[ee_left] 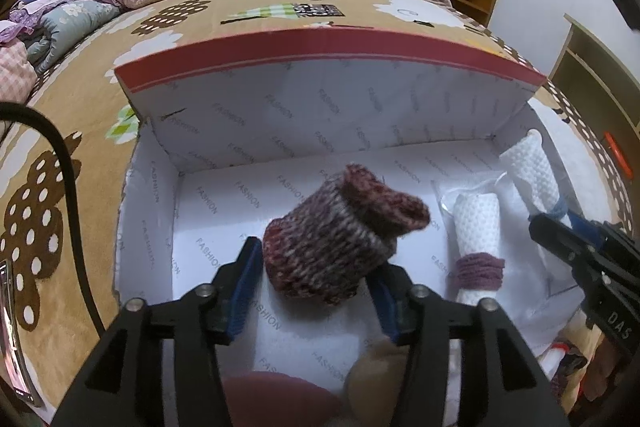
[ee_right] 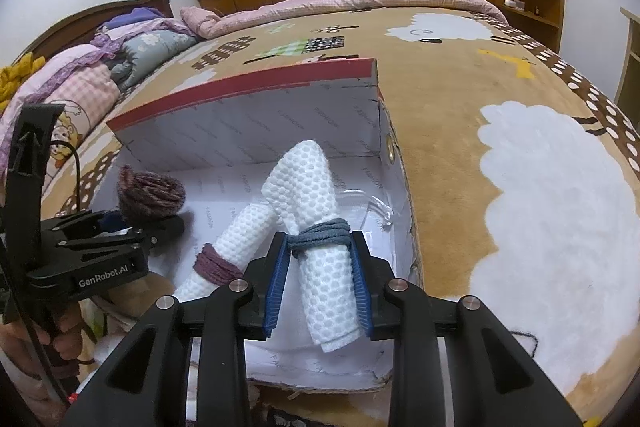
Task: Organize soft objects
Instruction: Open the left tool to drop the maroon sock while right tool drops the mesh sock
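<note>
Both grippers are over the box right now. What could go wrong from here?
1. The knitted roll sits between the open left gripper fingers; it may tumble and unroll as it lands.
2. The right gripper clamps the blue-tied white roll, which leans on the purple-tied roll; lowering may shove that one.
3. The box is filling up.

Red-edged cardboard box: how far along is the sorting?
Done: white waffle roll tied with maroon yarn lies in the red-edged cardboard box. In hand: right gripper clamps the white waffle roll tied with blue yarn; left gripper, open, brackets the maroon knitted roll. Left: releasing the blue-tied roll.
</note>
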